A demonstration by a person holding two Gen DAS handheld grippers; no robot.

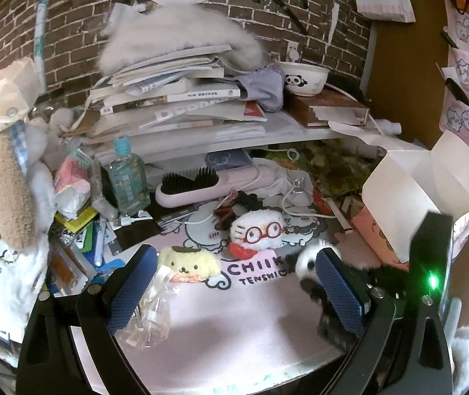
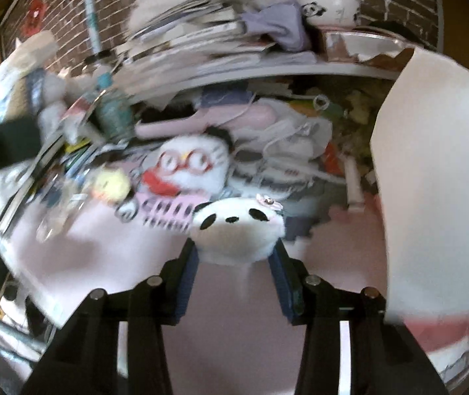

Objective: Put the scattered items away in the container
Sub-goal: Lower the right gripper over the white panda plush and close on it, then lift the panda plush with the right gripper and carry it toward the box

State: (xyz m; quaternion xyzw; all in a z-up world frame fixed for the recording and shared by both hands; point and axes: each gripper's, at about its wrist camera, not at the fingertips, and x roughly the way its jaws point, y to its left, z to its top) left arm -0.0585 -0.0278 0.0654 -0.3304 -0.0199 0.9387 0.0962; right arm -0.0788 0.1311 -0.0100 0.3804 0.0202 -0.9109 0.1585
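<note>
Pink mat (image 1: 234, 322) over cluttered table; brick wall (image 1: 69, 23) behind. Right gripper (image 2: 236, 256) fingers pinching panda plush (image 2: 236, 233). Left gripper (image 1: 234, 289) fingers spread. White box (image 1: 422, 184) at right.

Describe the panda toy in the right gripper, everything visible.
The panda toy is a small, soft, fluffy white plush with black ears, black eye patches, a small black nose and a pink flower by one ear. The right gripper is shut on it, blue pads pressing both sides, face turned up and away from the camera, above the pink mat. The white box flap stands to its right. In the left wrist view it shows blurred behind the left gripper's finger.
</note>
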